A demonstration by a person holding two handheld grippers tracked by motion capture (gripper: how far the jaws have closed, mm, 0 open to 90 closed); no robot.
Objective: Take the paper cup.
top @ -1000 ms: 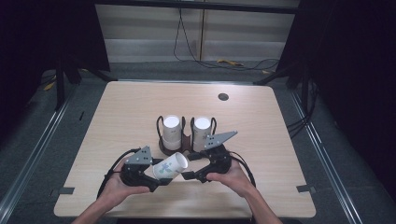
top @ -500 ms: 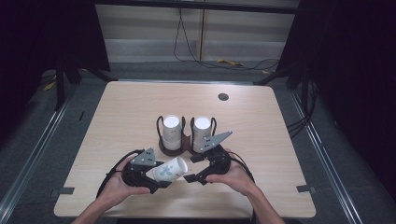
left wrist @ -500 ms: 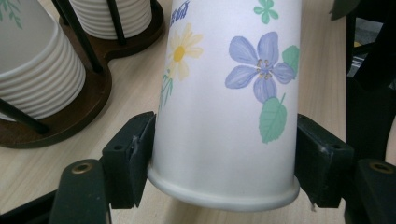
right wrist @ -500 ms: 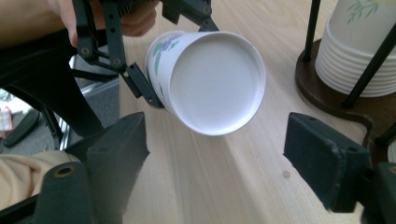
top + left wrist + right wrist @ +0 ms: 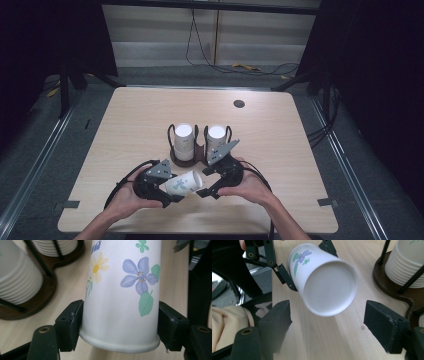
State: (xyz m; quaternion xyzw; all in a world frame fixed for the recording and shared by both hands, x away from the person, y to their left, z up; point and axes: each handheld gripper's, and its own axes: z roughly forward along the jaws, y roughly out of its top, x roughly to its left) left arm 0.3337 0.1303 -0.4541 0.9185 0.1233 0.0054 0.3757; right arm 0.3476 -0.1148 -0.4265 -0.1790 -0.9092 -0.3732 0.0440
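Left gripper [image 5: 120, 327] clamped on white flower-printed paper cup [image 5: 122, 292], cup held sideways above wooden table [image 5: 300, 145], right gripper [image 5: 337, 325] spread wide facing its base

Cup [image 5: 183, 183] before cup rack [image 5: 192, 159]

Table [image 5: 125, 130]: pale wood, rounded corners, before me. On it, just beyond my tongs, one dark wooden cup rack [image 5: 191, 159], its base flat on the top, holding two stacks of white cups. Far beyond my right tongs, a dark round grommet [image 5: 239, 104].
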